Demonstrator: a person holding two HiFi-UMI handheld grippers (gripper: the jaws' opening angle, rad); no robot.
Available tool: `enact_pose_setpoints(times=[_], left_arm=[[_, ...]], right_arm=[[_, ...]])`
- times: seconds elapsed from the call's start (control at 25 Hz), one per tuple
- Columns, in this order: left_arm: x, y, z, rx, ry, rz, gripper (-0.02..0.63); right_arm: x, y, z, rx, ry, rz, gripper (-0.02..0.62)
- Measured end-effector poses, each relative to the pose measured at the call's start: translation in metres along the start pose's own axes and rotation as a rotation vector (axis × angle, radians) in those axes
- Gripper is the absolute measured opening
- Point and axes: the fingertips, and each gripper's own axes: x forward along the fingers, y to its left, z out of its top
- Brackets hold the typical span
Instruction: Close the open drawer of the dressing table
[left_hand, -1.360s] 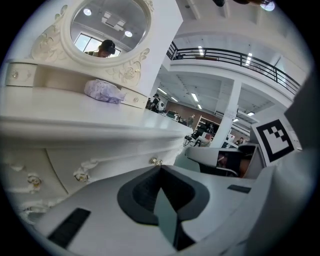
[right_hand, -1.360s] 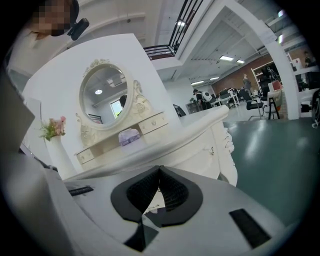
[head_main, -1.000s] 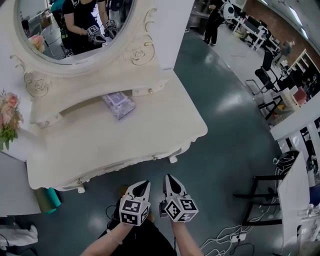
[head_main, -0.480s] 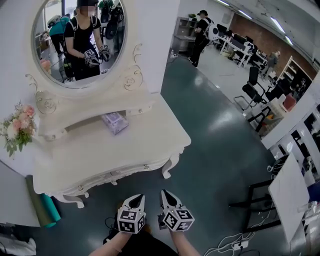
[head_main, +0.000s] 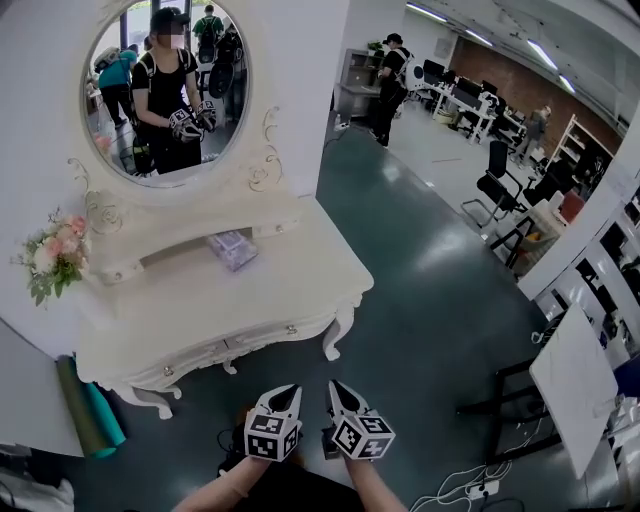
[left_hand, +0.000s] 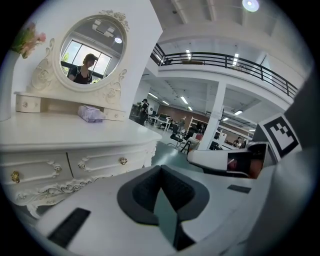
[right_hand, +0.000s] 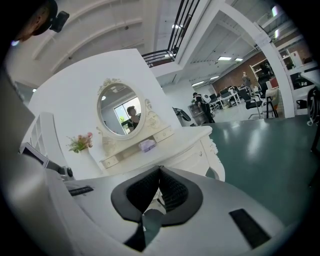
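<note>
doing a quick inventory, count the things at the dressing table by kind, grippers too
oval mirror: 1
flower bunch: 1
purple packet: 1
grippers: 2, left gripper and right gripper
total: 5

Your dressing table (head_main: 250, 305) stands on the dark green floor (head_main: 430, 300), at 11 o'clock from you. One lilac packet (head_main: 232, 248) lies on its cream top toward 12 o'clock (just before the shelf under the oval mirror (head_main: 165, 90)). A teal roll (head_main: 103, 415) rests on the floor at the table's 8 o'clock.
</note>
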Motion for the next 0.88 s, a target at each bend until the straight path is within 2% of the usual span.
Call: enact_pose_setpoints(times=[0.12,0.36,0.52,0.72,0.88], left_arm=[[-0.009,-0.004,0.006,-0.001,-0.007,-0.005,0.026],[-0.033,-0.007,0.034,-0.010,-0.065,-0.015,0.026],[-0.056,-0.022,0.056,0.044,-0.106,-0.082,0.026],[-0.085,-0.043,0.070,0.098,-0.138,-0.146,0.026],[-0.100,-0.052,0.069,0.149,-0.150,-0.163,0.026]], right_arm=[[-0.005,0.011,0.008,-0.011,-0.005,0.023,-0.001],[-0.014,0.054,0.031,-0.005,-0.039,0.124,0.000],[-0.026,0.081,0.044,-0.007,-0.063,0.140,-0.001],[-0.052,0.118,0.056,-0.001,-0.139,0.249,-0.002],[-0.060,0.131,0.058,0.004,-0.186,0.283,-0.002]])
